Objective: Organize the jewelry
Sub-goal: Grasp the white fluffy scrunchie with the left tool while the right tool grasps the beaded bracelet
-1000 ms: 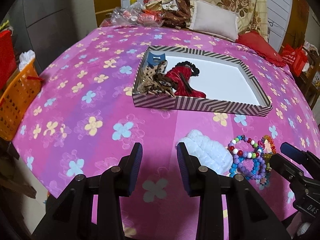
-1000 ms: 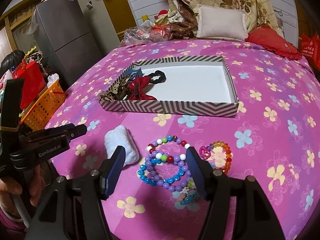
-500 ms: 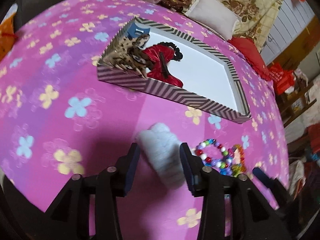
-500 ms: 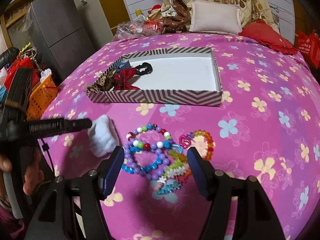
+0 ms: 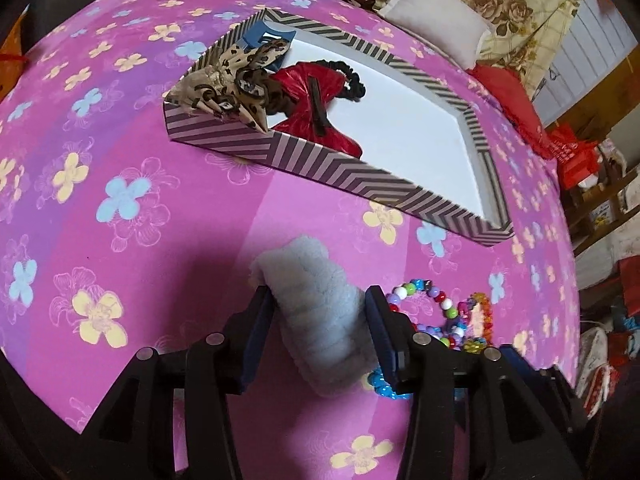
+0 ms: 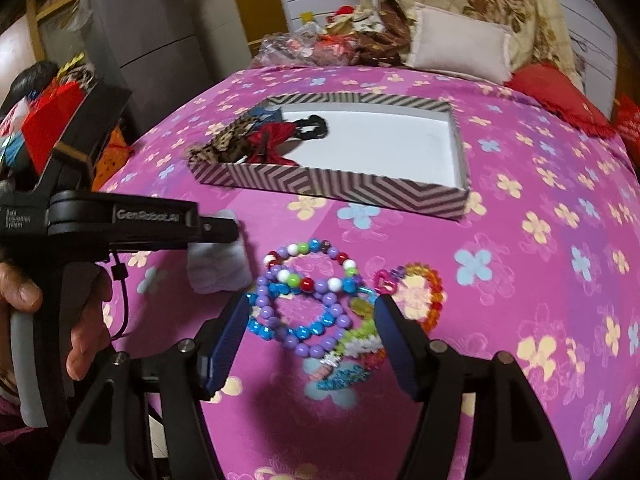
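A white fluffy scrunchie lies on the pink flowered cloth, and my left gripper straddles it. The jaws are open with the scrunchie filling the gap between them. I cannot tell whether the pads press on it. From the right wrist view the left gripper hangs over the same scrunchie. My right gripper is open just above a heap of coloured bead bracelets, without touching them. The striped box holds a leopard bow, a red bow and a black scrunchie.
The box's white floor is bare on its right side. A person's hand grips the left tool's handle. An orange basket and a grey cabinet stand beyond the left edge. Pillows lie at the back.
My left gripper has come down and forward over the white scrunchie, rolled, and its jaws have widened around it. The right gripper has barely moved above the bracelets.
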### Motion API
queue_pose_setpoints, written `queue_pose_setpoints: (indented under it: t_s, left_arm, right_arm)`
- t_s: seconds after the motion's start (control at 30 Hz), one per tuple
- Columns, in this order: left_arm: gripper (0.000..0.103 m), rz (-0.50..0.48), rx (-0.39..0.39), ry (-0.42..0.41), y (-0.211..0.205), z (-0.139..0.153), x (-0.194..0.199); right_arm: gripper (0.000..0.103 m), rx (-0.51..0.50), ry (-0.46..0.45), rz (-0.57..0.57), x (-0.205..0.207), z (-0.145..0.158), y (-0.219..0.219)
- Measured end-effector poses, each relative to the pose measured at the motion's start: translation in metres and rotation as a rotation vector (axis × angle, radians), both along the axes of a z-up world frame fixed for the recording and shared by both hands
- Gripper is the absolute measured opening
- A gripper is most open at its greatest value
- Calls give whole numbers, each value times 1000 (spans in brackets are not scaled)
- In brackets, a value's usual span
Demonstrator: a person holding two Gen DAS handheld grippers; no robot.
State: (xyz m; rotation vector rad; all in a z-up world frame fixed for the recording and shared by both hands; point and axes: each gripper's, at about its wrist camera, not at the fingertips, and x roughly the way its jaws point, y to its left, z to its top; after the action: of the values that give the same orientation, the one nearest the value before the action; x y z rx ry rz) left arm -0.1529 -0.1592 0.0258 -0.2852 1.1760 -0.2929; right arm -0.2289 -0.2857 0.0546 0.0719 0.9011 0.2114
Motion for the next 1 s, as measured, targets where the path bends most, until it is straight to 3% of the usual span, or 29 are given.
queue_pose_setpoints:
  t_s: [0.37,0.43,0.6,0.67,0.83,1.0]
  left_arm:
    - [53,12,-124,-12,3,6,2]
    - [58,20,-148,-27,4,9,2]
    - [58,-25,-47,5,-11,-1,5]
    - [58,-33,-18,12,-14,-4,5]
    - [34,-83,4,-6,-9,-2,4]
    - [25,-105,18,-22,9,8,5]
  right_arm:
    - [65,-54,6,61,7,-5,15]
    - [65,-57,6,66,6,-5,14]
    - [61,-57,4,75,9,-5,13]
    - [54,-57,6,87,11,-7,14]
    - [42,-81,17,119,18,-10,20]
    - [41,-149,5,171,28,-9,31]
